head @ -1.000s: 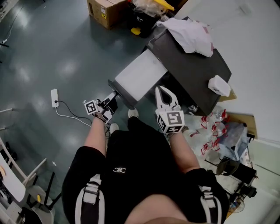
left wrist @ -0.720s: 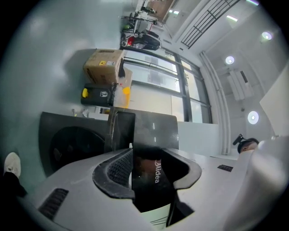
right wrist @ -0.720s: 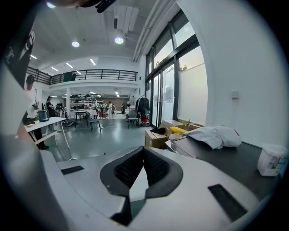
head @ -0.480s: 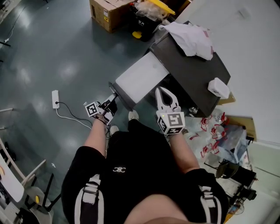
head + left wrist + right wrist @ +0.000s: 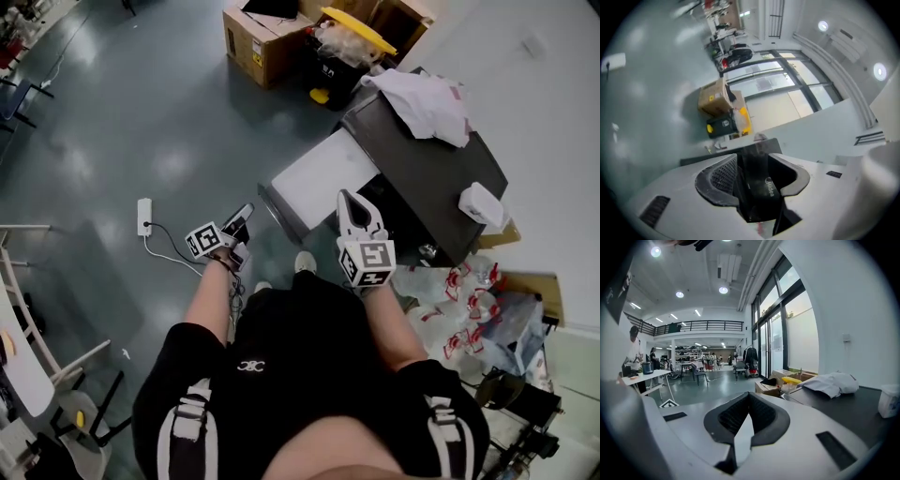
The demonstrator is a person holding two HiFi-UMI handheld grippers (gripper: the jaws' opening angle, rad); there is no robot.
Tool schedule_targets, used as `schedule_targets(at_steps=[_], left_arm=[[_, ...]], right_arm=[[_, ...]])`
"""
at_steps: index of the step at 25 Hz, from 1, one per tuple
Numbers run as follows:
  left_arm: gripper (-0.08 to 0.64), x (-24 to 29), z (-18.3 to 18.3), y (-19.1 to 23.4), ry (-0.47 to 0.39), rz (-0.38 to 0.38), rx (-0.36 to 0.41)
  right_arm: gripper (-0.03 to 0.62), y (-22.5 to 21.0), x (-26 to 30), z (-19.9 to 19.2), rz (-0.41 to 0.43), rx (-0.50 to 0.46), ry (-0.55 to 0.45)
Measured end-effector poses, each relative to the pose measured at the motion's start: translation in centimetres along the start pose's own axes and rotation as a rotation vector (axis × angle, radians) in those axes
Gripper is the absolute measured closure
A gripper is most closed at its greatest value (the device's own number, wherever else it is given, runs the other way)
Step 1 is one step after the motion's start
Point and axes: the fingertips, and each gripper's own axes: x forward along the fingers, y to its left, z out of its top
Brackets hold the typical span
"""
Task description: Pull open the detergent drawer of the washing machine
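The left gripper (image 5: pixel 755 163) has its jaws closed on a shiny black strip with letters on it. I think that strip is the front of the drawer (image 5: pixel 761 190). It sits at the near left corner of the washing machine (image 5: pixel 427 169), by its white front (image 5: pixel 323 173). The right gripper (image 5: pixel 349 199) is closed and holds nothing. It is close to the white front. The drawer looks like hard, smooth plastic, light but slippery. Hold its front edge tight and pull straight back, so it slides and does not stick.
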Motion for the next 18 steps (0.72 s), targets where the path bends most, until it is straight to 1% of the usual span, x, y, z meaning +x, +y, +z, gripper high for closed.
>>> schedule_targets(at_steps=[1,3,5,7,9,11,13,16,17,18], left_arm=[[0.371,-1.1,1.0,0.4,-0.009,0.086,0.081],[0.371,-2.8,3.0,-0.2,-0.018,0.205,0.232],[0.373,-4.2,4.9,-2.0,-0.024,0.292,0.381],[0.387,-5.5,6.8,-4.8,-0.046,0.35,0.53],[0.441,-6.4,8.9,-8.5,-0.093,0.367,0.68],[0.478,-7.1,10.8,-12.8,-0.157,0.358,0.827],[0.519,-7.6,11.9,-17.1,-0.2,0.355,0.968],[0.551,-8.1,11.8,-23.0,-0.215,0.368,1.197],[0.555,-8.2,11.4,-24.6,-0.219,0.374,1.264],[0.557,-8.3,11.0,-25.9,-0.223,0.38,1.315]], right_arm=[[0.591,0.3,0.0,0.3,0.004,0.013,-0.013],[0.591,0.8,-0.1,1.0,0.009,0.035,-0.042],[0.591,1.3,-0.2,1.5,0.009,0.046,-0.064],[0.591,1.9,-0.3,2.1,0.006,0.056,-0.085],[0.591,2.6,-0.3,3.1,0.004,0.064,-0.112],[0.591,3.4,-0.4,4.1,0.001,0.067,-0.14],[0.591,4.1,-0.6,4.9,-0.008,0.07,-0.162],[0.591,5.0,-1.4,5.6,-0.045,0.074,-0.178],[0.591,5.2,-1.7,5.6,-0.057,0.077,-0.183],[0.591,5.3,-2.0,5.7,-0.067,0.082,-0.192]])
